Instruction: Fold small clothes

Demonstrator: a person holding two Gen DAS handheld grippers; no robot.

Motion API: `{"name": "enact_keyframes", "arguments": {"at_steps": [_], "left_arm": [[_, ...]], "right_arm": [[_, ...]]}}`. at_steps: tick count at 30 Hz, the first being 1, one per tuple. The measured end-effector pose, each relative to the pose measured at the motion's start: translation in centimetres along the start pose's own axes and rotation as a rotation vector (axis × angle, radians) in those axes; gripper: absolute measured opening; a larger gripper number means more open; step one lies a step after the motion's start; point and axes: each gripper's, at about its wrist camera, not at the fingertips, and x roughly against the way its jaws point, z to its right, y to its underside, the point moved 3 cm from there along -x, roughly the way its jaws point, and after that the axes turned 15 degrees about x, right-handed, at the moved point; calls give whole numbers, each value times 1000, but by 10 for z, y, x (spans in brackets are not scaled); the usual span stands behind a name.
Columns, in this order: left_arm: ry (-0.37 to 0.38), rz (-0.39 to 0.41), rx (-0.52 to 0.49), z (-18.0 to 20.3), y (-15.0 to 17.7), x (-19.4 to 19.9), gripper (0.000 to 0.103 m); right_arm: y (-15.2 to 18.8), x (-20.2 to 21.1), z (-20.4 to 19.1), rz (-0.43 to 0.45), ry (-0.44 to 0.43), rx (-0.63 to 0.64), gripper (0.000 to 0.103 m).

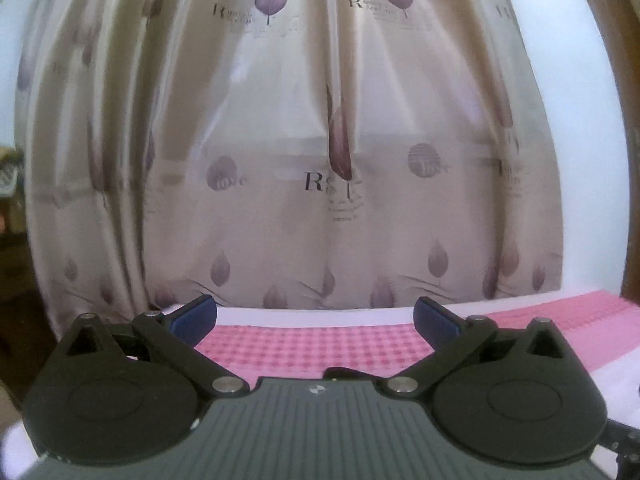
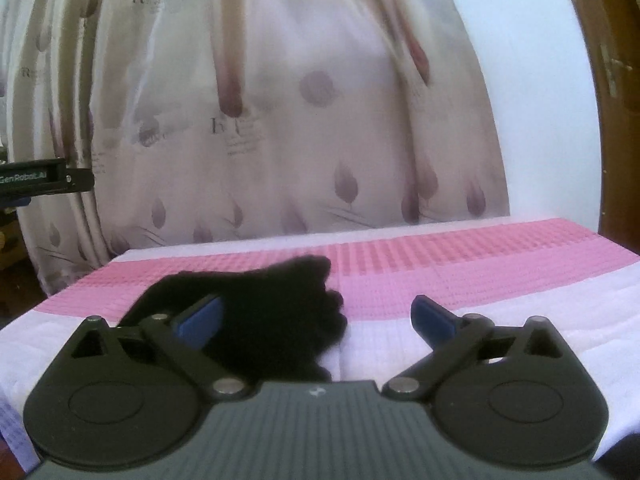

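A small black garment lies crumpled on the pink-and-white bed cover, seen only in the right wrist view. My right gripper is open and empty, its blue left fingertip in front of the garment's left part. My left gripper is open and empty above the pink checked cover; no garment shows in its view. The left gripper's body shows at the left edge of the right wrist view.
A beige curtain with purple leaf prints hangs behind the bed along its far edge. A white wall and a brown wooden door frame stand to the right. Dark clutter sits at the far left.
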Motion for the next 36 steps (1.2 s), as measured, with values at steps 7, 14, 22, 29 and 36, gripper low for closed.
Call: {"name": "enact_keyframes", "arguments": {"at_steps": [7, 14, 22, 29, 36], "left_arm": [[68, -26, 154, -8, -11, 18, 103], [49, -93, 188, -16, -4, 9, 103], [15, -138, 160, -25, 16, -3, 103], [1, -151, 106, -26, 30, -9, 103], [1, -191, 100, -28, 40, -16, 103]], "right_arm": [[-4, 10, -4, 13, 3, 18, 102], [-6, 14, -9, 12, 5, 52, 102], [-1, 9, -12, -18, 5, 64, 102], [1, 7, -16, -35, 1, 80, 102], [4, 5, -19, -51, -7, 92, 102]]}}
